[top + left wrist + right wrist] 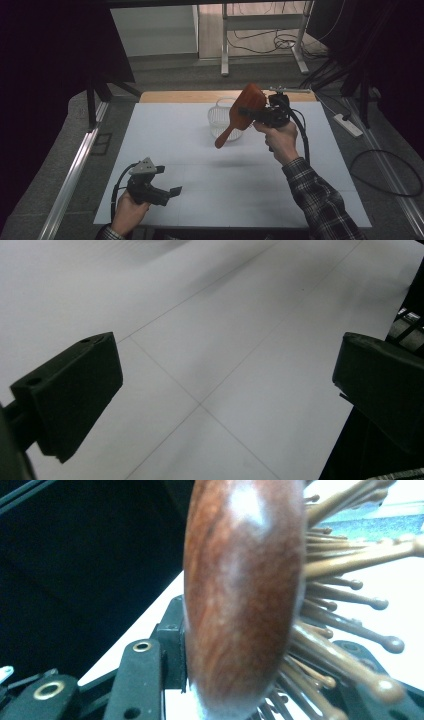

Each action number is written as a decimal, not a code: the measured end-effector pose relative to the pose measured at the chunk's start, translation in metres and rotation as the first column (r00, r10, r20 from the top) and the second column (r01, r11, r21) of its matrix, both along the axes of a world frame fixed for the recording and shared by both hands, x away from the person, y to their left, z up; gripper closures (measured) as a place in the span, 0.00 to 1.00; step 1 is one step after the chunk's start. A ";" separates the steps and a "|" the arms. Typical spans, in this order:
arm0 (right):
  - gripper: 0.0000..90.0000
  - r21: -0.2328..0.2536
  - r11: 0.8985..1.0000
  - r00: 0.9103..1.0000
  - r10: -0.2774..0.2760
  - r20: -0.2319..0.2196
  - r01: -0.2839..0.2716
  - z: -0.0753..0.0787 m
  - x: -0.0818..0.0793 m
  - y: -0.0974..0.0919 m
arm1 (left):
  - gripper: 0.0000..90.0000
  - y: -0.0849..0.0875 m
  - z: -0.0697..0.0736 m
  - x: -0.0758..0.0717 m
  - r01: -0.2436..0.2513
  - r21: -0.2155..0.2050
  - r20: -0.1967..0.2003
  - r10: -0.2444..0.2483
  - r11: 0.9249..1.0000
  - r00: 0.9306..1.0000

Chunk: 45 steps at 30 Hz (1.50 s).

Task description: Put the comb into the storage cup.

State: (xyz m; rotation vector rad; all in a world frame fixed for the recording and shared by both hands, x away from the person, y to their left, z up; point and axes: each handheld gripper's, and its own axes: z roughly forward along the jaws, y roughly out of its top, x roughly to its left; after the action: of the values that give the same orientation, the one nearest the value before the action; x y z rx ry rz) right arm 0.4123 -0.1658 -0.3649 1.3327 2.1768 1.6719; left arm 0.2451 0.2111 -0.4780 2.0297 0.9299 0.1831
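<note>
A wooden hairbrush [243, 113] hangs in the air above the far half of a white table [200, 145], clamped in the right hand-held gripper [256, 113]. The jaws are closed on the brush's broad reddish-brown head, one on its smooth back and the other in among the bristles, while the handle slants down and toward the left of the high view, its tip clear of the table top. In the right gripper view the head [245, 595] stands on edge between the black jaws, its polished back catching the light and its ball-tipped wooden pins [345, 605] fanning out to the right. The person's right hand [281, 140], in a plaid sleeve [320, 200], holds that tool raised, with its cable looping down behind the wrist.

Just behind the brush in the high view, a pale, see-through basket [220, 117] sits on the table near its far edge.

At the near left corner of the table, the left hand-held gripper [172, 192] is held low over the surface by the person's left hand [127, 215]. Its jaws stand wide apart with nothing between them; the left gripper view looks past them onto bare white table top crossed by thin lines [200, 402].
</note>
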 end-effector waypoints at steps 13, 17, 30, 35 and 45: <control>0.60 -0.006 0.999 0.999 -0.036 0.016 0.036 0.011 0.017 0.004 | 0.00 0.017 -0.001 -0.012 -0.051 0.010 -0.007 0.051 0.999 0.999; 0.59 -0.001 0.998 0.998 -0.056 0.019 0.056 0.013 0.024 0.003 | 0.00 0.022 -0.001 -0.018 -0.067 0.024 -0.002 0.067 0.997 0.998; 0.59 0.014 0.993 0.992 -0.118 0.038 0.117 0.022 0.045 0.006 | 0.00 0.030 -0.002 -0.028 -0.082 0.044 -0.006 0.082 0.996 0.997; 0.59 0.019 0.990 0.989 -0.144 0.038 0.143 0.019 0.052 0.008 | 0.00 0.033 -0.001 -0.031 -0.090 0.047 0.003 0.090 0.995 0.996; 0.59 -0.007 0.984 0.984 -0.178 0.026 0.179 0.009 0.064 0.015 | 0.00 0.036 -0.001 -0.034 -0.090 0.045 0.016 0.089 0.995 0.996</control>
State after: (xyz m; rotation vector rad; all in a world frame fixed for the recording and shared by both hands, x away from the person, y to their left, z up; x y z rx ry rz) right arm 0.4765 -0.1508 -0.3562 1.4474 1.9824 1.6010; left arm 0.2107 0.2468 -0.4791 2.0277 1.0174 0.2691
